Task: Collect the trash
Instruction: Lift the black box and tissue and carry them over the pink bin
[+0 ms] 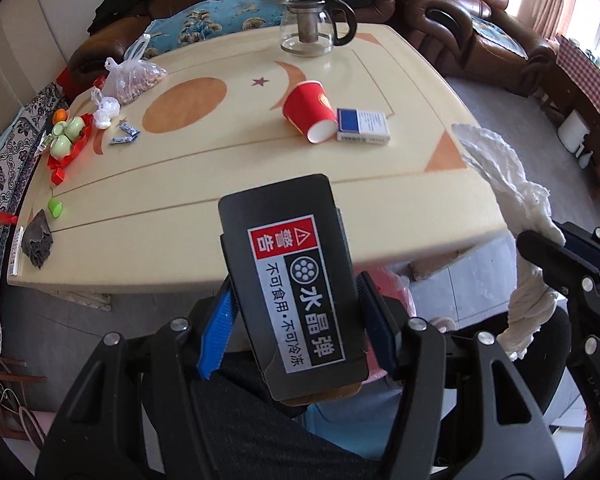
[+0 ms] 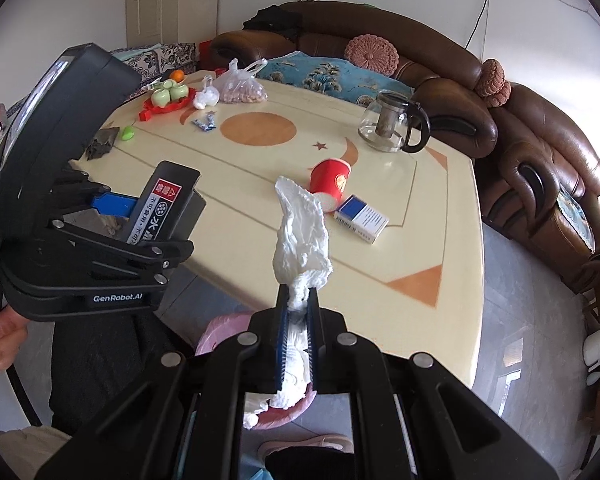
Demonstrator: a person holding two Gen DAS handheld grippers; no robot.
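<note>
we have two pieces of trash in hand: the black box (image 1: 296, 292) pinched between the left gripper (image 1: 296, 320) jaws, and the crumpled tissue (image 2: 300, 236) squeezed in the right gripper (image 2: 298, 332) jaws, pressed tight together, both off the near edge of the surface (image 1: 188, 200). left, we judge: the tipped red cup (image 1: 308, 110), the blue-and-white pack (image 1: 364, 125) beside it, and some candy wrappers (image 1: 125, 135).

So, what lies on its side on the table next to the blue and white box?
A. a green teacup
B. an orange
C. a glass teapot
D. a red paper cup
D: the red paper cup is tipped over with its white mouth toward the blue and white box, while the glass teapot stands upright farther back on the table.
</note>
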